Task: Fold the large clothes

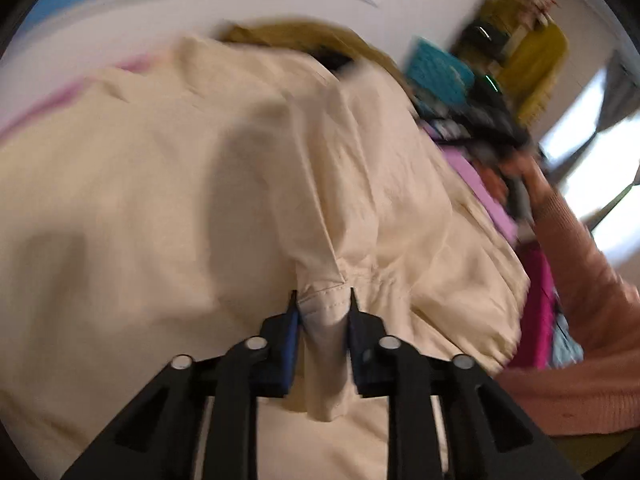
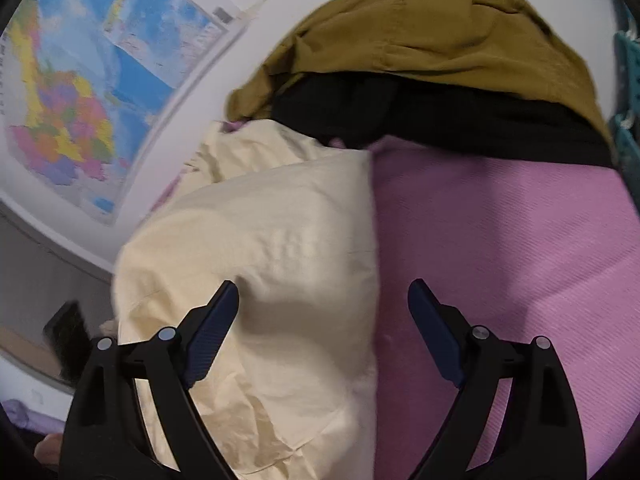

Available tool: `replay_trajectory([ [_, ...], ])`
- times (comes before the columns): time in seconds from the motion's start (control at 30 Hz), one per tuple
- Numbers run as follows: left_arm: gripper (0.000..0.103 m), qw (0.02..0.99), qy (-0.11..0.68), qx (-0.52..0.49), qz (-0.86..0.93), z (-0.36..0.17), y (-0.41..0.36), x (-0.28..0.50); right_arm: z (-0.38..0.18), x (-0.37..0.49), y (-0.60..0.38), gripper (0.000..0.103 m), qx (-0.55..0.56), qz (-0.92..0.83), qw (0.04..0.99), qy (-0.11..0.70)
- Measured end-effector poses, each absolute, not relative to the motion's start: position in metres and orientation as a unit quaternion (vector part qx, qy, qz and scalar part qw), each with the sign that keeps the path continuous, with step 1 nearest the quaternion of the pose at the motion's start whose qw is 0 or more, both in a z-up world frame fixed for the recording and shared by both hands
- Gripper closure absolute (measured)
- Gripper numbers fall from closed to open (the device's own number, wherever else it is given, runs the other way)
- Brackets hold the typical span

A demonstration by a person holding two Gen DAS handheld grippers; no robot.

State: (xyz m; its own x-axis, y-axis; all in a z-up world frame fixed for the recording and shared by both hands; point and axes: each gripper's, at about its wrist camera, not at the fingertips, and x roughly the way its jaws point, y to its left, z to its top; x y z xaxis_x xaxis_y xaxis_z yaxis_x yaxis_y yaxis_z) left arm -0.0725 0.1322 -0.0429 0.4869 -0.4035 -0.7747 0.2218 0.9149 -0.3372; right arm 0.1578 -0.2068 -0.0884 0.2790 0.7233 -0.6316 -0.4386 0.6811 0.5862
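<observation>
My left claw (image 1: 323,300): matt black plastic arms, blue ribbed pads, bright metal pivot pins. Pinched between pads: hemmed fold of large cream woven-cloth garment (image 1: 200,184), matt, creased, stitched seams. Right of garment: salmon fine-ribbed knit sleeve (image 1: 576,280). My right claw (image 2: 323,296): same finish. Beside garment: lilac ribbed cloth cover (image 2: 500,248), matt. Beyond garment: mustard smooth cloth (image 2: 432,36), black knit cloth (image 2: 440,120). Left of garment: glossy paper wall map (image 2: 80,100).

A pink ribbed cover (image 2: 520,264) carries the clothes: against its left side lies a cream garment (image 2: 248,248), beyond it black cloth (image 2: 420,116) under a mustard garment (image 2: 420,32).
</observation>
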Motion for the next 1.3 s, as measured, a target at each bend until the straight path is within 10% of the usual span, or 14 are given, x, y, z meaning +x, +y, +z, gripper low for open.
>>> replay_trajectory([
  [0.27, 0.08, 0.87, 0.475, -0.123, -0.056, -0.025, 0.219, -0.054, -0.093, 0.166, -0.188, 0.028, 0.154, 0.403, 0.77, 0.469],
  [0.37, 0.04, 0.863, 0.482, -0.137, -0.067, -0.031, 0.219, -0.053, -0.093, 0.165, -0.175, 0.075, 0.123, 0.408, 0.774, 0.468],
  [0.5, 0.046, 0.862, 0.487, -0.12, -0.073, -0.044, 0.212, -0.052, -0.075, 0.163, -0.182, 0.099, 0.108, 0.394, 0.804, 0.432],
  [0.53, 0.066, 0.863, 0.489, -0.109, -0.069, -0.045, 0.211, -0.052, -0.071, 0.163, -0.183, 0.1, 0.109, 0.392, 0.809, 0.425],
  [0.6, 0.076, 0.865, 0.486, -0.109, -0.061, -0.049, 0.213, -0.042, -0.06, 0.164, -0.186, 0.1, 0.112, 0.39, 0.817, 0.41],
  [0.8, 0.086, 0.899, 0.42, -0.123, -0.03, -0.014, 0.223, -0.026, -0.05, 0.165, -0.186, 0.1, 0.118, 0.389, 0.828, 0.387],
  [0.9, 0.08, 0.893, 0.437, -0.107, -0.016, -0.022, 0.225, -0.019, -0.063, 0.173, -0.183, 0.098, 0.113, 0.368, 0.828, 0.407],
  [1.03, 0.052, 0.879, 0.47, -0.06, 0.045, -0.05, 0.226, -0.011, -0.074, 0.174, -0.174, 0.065, 0.082, 0.324, 0.84, 0.428],
  [1.3, 0.032, 0.914, 0.398, -0.062, 0.04, -0.012, 0.238, -0.068, -0.009, 0.11, -0.154, 0.054, 0.018, 0.326, 0.888, 0.324],
])
